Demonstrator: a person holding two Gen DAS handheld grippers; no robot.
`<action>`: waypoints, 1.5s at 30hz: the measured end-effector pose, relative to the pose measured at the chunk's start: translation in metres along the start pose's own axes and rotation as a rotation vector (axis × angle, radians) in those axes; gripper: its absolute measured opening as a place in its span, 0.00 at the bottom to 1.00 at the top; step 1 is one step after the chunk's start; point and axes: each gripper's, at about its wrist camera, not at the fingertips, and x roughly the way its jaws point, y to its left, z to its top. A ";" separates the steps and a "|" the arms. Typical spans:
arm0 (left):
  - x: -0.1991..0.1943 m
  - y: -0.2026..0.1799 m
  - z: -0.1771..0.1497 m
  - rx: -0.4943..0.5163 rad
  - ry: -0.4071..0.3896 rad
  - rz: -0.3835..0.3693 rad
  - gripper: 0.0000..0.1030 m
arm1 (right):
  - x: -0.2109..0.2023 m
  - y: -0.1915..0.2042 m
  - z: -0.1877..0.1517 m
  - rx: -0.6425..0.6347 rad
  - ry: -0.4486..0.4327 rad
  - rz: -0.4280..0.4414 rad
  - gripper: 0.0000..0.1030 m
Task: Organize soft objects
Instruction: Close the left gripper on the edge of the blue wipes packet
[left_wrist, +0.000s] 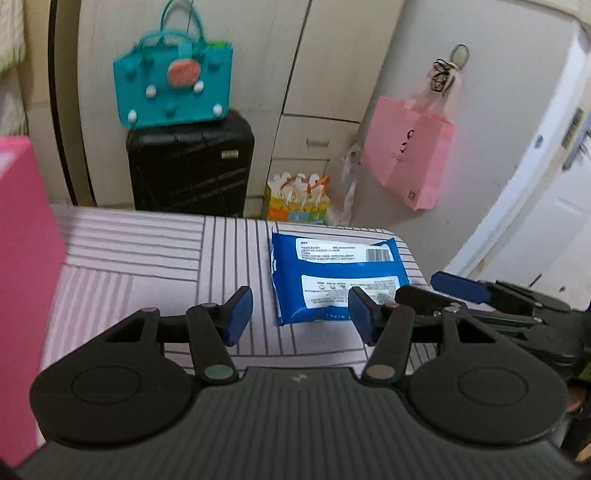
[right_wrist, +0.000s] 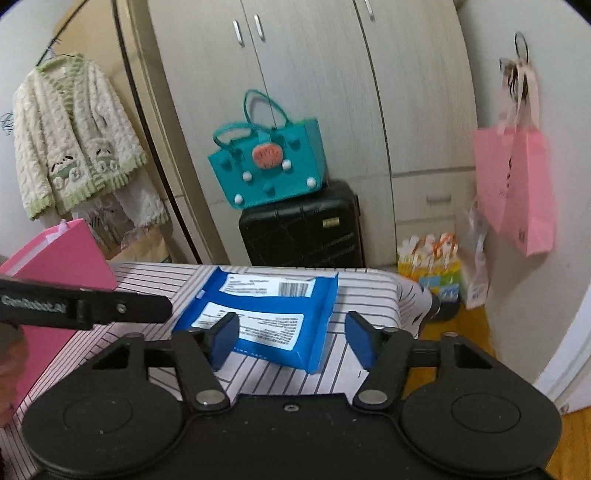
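Wipes pack (left_wrist: 334, 275) lies flat on striped bedcover (left_wrist: 147, 251), right of pink box (left_wrist: 22, 288). Left gripper (left_wrist: 301, 315) & right gripper (right_wrist: 291, 338) both part-open, empty, hovering at pack's near edge. Best approach imo: straddle near edge squarely, pinch w/o crushing.

The left gripper (left_wrist: 301, 314) points forward and downward, its 2 blue pads (left_wrist: 236, 314) apart and holding nothing. Just beside it, the right gripper (right_wrist: 291, 341) tilts likewise, jaws parted, gripping nothing.
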 end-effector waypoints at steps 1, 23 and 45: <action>0.006 0.002 0.001 -0.007 0.008 0.005 0.52 | 0.003 -0.002 0.002 0.012 0.011 0.001 0.61; 0.050 0.030 0.002 -0.245 0.044 -0.126 0.29 | 0.039 -0.008 0.004 0.125 0.098 0.021 0.42; -0.049 0.008 -0.045 -0.077 0.029 -0.040 0.25 | -0.036 0.077 -0.023 0.015 0.100 -0.038 0.37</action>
